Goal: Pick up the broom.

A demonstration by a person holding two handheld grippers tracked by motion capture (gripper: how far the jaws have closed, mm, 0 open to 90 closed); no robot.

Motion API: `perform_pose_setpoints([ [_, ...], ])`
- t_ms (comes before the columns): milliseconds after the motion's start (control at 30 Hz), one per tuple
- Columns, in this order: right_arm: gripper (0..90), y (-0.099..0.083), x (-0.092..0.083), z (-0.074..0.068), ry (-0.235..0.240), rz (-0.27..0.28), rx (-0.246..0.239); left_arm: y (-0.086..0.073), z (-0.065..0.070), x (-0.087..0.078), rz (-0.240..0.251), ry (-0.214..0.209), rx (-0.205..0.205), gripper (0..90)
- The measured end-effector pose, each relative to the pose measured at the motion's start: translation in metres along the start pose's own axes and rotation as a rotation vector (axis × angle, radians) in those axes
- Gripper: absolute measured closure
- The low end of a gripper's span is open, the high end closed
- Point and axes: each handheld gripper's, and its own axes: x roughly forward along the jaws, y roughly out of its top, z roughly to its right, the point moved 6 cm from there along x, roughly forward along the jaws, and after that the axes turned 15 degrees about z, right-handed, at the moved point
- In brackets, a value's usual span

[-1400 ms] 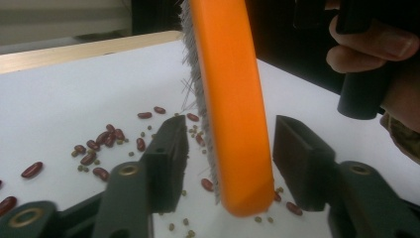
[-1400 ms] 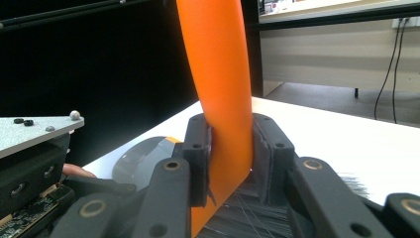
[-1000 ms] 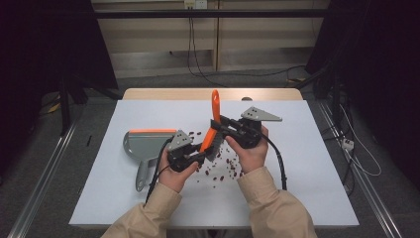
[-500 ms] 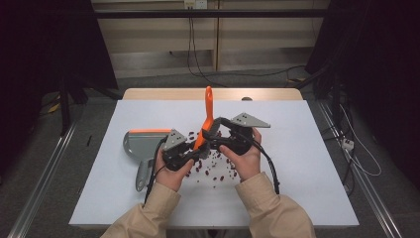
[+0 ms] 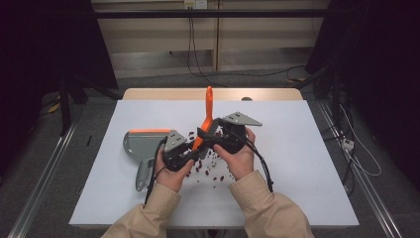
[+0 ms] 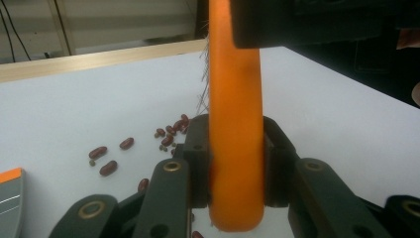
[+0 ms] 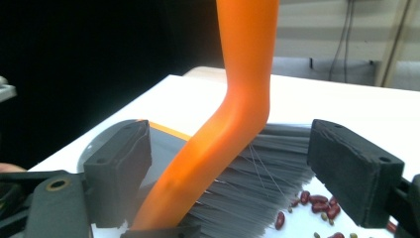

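Now grips the orange handle of the brush (image 5: 208, 106) firmly in the left gripper (image 6: 236, 163), just right of the dustpan (image 5: 143, 144). Has just been opening the right gripper (image 7: 233, 158), pads apart around that handle without pressing. Probably hands the brush leftward for sweeping the beans (image 5: 213, 166) scattered right of the dustpan.

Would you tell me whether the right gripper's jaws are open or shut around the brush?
Open: the right gripper has clear gaps either side of the orange brush.
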Motion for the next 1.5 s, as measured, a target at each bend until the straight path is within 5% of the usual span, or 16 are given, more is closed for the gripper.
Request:
perform_pose_setpoints([
  [633,27.2,-0.014,0.016,-0.012,-0.112,-0.068,0.031,0.004,0.003,-0.002,0.052,0.032,0.031,70.0],
  [833,34.9,-0.014,0.02,-0.009,-0.136,-0.076,0.135,0.007,0.009,-0.003,0.081,0.026,0.077,68.7],
  [1233,55.1,-0.01,0.013,0.0,-0.125,-0.137,0.27,0.004,0.02,0.004,0.091,0.013,0.171,59.7],
  [1333,70.5,-0.008,0.011,0.003,-0.073,-0.128,0.33,0.001,0.02,0.006,0.073,-0.015,0.173,54.9],
  [1500,70.7,-0.002,0.008,0.014,-0.081,-0.096,0.281,0.004,0.016,0.002,0.078,-0.025,0.15,43.2],
])
